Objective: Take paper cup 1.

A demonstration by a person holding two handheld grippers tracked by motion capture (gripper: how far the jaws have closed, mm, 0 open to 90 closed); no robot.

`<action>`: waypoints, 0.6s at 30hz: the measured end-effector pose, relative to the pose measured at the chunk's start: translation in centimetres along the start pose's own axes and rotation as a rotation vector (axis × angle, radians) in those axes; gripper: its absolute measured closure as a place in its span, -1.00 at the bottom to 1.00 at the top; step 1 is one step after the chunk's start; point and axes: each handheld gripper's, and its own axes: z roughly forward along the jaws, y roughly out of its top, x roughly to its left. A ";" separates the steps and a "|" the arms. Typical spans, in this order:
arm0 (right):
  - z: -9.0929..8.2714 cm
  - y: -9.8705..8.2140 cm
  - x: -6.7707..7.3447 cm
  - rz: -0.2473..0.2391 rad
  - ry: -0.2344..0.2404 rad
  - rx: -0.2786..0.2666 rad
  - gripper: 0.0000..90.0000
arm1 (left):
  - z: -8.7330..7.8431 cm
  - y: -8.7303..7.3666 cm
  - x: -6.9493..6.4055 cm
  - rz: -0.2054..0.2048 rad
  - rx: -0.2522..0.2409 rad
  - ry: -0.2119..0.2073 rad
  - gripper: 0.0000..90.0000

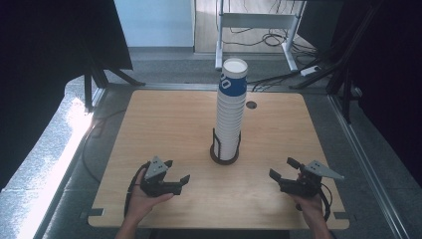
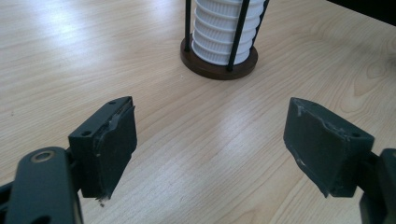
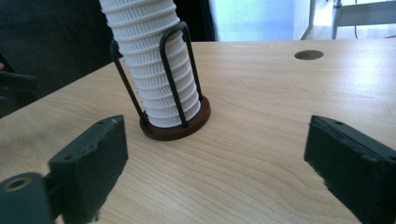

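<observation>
Cup stack (image 1: 231, 112): upright in holder (image 1: 225, 155), axis vertical; top cropped in both gripper views. Left gripper (image 1: 178, 172), right gripper (image 1: 281, 168): jaws apart, empty.

White ribbed cup stack (image 1: 230, 119) with blue-printed top cup (image 1: 233, 78), dark brown holder base (image 2: 219, 71), pale woodgrain table (image 1: 164, 129)

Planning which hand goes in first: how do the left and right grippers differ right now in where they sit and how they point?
The left gripper sits left of the cup stack; the right gripper sits to its right. The left gripper's jaws point right and away from the person toward the holder; the right gripper's point left and away, mirroring it. Both are open, hold nothing, and sit near the table edge closest to the person, well short of the stack.
</observation>
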 end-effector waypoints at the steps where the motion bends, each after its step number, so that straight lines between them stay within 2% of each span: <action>1: -0.1 0.0 0.0 -0.001 0.002 -0.003 -0.88 | 0.0 0.0 0.0 0.002 0.000 -0.001 -0.60; 5: -0.5 0.1 0.0 -0.010 -0.021 -0.001 -0.86 | 0.0 0.2 0.0 0.016 -0.019 -0.019 -0.63; 8: -0.6 -0.1 0.0 -0.023 -0.019 0.023 -0.83 | 0.0 0.7 0.1 0.000 -0.046 -0.043 -0.67; 11: -0.6 -0.1 -0.1 -0.042 -0.025 0.036 -0.80 | 0.1 0.9 0.3 -0.006 -0.052 -0.040 -0.68; 12: -0.7 0.0 -0.2 -0.041 -0.023 0.035 -0.79 | 0.5 1.3 0.5 -0.027 -0.061 -0.037 -0.68; 14: -0.8 0.0 -0.3 -0.038 -0.020 0.032 -0.77 | 0.7 1.7 0.5 -0.039 -0.072 -0.044 -0.68; 18: -1.1 0.1 -0.5 -0.045 -0.011 0.023 -0.72 | 1.1 3.1 0.1 -0.044 -0.107 -0.065 -0.70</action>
